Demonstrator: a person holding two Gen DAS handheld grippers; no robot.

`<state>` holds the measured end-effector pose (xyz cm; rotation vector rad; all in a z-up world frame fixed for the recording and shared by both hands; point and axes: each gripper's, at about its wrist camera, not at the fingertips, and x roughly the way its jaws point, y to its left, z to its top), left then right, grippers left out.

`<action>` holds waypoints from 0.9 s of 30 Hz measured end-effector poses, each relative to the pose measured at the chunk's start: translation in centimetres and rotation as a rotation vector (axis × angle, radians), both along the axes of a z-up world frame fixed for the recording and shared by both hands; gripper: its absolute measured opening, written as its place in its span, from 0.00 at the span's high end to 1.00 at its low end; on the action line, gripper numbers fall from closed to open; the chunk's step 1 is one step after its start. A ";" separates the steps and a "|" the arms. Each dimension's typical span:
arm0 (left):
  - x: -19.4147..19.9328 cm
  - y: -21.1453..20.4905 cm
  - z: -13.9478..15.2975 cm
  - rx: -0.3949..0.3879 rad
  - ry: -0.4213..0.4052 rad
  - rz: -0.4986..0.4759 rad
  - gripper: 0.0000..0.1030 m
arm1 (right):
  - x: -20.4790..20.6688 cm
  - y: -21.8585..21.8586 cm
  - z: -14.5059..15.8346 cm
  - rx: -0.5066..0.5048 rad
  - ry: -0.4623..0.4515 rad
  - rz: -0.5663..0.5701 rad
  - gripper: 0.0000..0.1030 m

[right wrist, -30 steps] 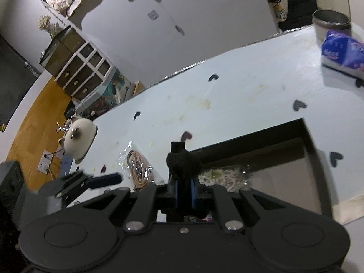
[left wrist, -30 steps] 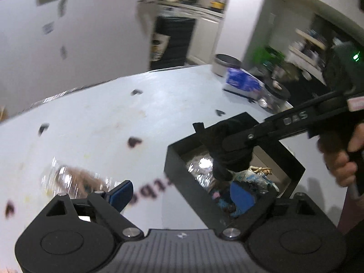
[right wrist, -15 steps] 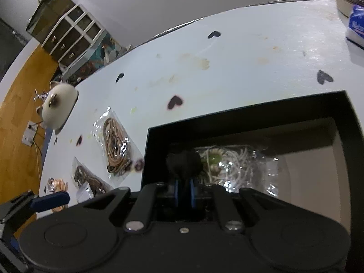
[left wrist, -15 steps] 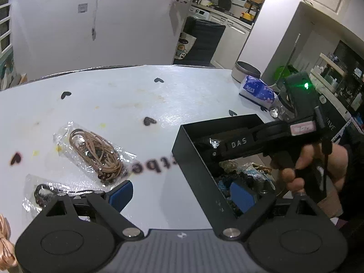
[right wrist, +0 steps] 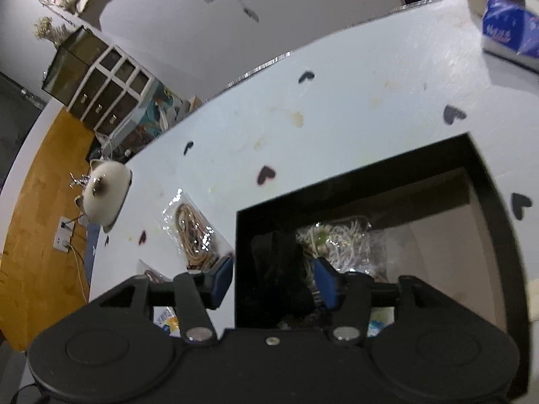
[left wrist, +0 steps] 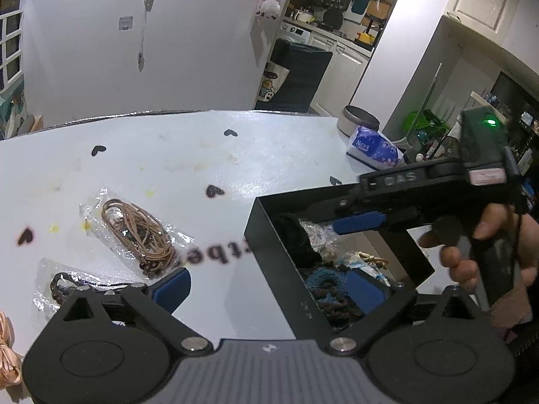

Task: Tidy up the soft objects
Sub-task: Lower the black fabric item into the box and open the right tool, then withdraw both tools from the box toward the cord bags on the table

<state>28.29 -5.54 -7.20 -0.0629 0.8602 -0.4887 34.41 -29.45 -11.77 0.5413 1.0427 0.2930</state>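
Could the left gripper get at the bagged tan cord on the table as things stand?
Probably yes. The left gripper is open, and the bagged tan cord lies flat on the bare table just ahead to its left, outside the black box, with nothing on top of it.

You are working in a dim room with cold, bluish indoor light. On the white table it leaves a soft sheen, brightest just behind the black box, and it sparkles on the clear plastic bag of tan cord. Your box interior reads very dark in both views; the black soft item inside barely separates from the box wall. Both fisheye views bend straight lines hard toward the rim and go black in the corners. The kitchen shelves behind are brighter and slightly soft. A green indicator light glows on the other gripper's body. The right wrist view looks a little smeared along the box rim.
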 end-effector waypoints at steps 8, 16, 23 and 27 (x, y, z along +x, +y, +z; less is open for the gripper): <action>-1.5 -0.1 1.3 -0.001 -0.032 0.025 0.02 | -4.5 -1.3 3.9 -0.044 -0.130 -0.011 0.42; -3.4 -0.2 2.4 0.010 -0.064 0.044 0.00 | -9.7 -2.0 6.8 -0.129 -0.250 -0.048 0.38; -5.2 0.2 2.8 0.011 -0.088 0.085 0.00 | -13.4 -1.7 8.1 -0.240 -0.328 -0.080 0.24; -6.5 0.6 2.9 0.014 -0.105 0.106 0.00 | -15.3 -1.5 8.2 -0.305 -0.363 -0.107 0.23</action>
